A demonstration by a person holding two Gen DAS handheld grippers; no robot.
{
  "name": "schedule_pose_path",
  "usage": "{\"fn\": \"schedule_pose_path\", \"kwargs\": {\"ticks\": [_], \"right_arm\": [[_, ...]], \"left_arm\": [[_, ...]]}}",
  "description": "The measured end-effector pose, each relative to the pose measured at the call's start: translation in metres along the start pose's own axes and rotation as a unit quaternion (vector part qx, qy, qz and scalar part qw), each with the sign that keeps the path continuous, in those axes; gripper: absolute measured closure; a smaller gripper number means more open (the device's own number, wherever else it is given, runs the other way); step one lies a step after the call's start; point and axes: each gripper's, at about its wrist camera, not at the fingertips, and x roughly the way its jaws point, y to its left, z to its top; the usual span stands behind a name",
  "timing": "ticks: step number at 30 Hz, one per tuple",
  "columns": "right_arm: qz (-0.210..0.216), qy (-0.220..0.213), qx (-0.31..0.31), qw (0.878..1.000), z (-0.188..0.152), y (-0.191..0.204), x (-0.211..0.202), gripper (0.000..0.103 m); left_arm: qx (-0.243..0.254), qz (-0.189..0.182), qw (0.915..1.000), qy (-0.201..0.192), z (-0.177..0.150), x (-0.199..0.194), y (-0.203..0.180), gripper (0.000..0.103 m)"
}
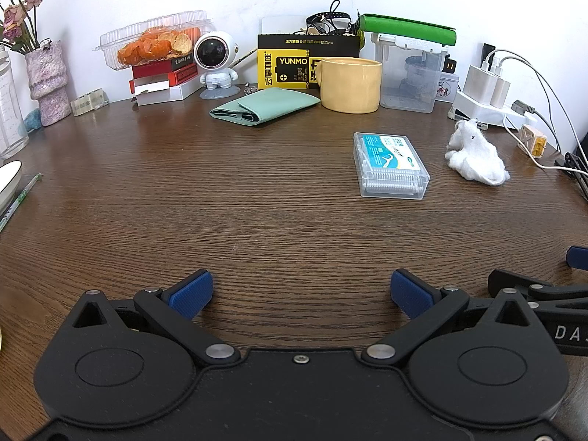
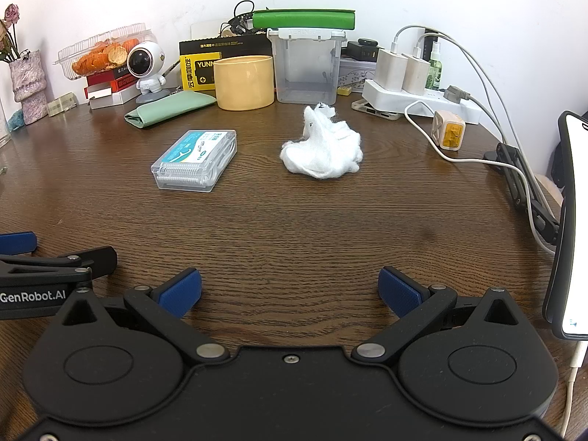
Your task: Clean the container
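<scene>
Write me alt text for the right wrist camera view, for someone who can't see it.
The open right gripper hovers empty over a wooden desk. Ahead lie a white wad and a clear floss box; behind them stand a yellow cup and a clear container against the cluttered wall.

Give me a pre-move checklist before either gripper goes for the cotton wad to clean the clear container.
1. Left gripper open, empty: ok.
2. Right gripper open, empty: ok.
3. Cotton wad lying free on the table: ok.
4. Path from right gripper to wad clear: ok.
5. Clear container upright, lid on it: ok; latched: cannot tell.
6. Container dirty inside: cannot tell.
</scene>
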Motion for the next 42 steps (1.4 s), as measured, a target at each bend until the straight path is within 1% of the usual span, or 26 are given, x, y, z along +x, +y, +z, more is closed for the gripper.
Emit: {"fn": "schedule_pose_path", "kwargs": {"ticks": [16,19,24,27,42], "right_arm": [[0.000,0.000,0.000,1.000,0.000,0.000,0.000,0.000],[0.000,0.000,0.000,1.000,0.000,0.000,0.000,0.000],[-0.004,0.000,0.002,1.000,0.000,0.000,-0.001,0.000],[-0.002,0.000,0.002,1.000,0.002,-0.001,0.002,0.000],[0.000,0.000,0.000,1.000,-0.001,0.000,-0.001,0.000]], "left_arm": [[-0.004,0.004,1.0000,0.000,-0.002,0.004,-0.004,0.000],[-0.004,0.004,1.0000,0.000,0.003,0.003,-0.007,0.000],[-0.009,0.019,0.9998,-0.002,-0.001,0.001,-0.011,0.000],[-0.012,0.013,0.9998,-0.001,0.000,0.003,-0.009,0.000],[-0.012,0.014,0.9998,-0.004,0.000,0.003,-0.009,0.000]]}}
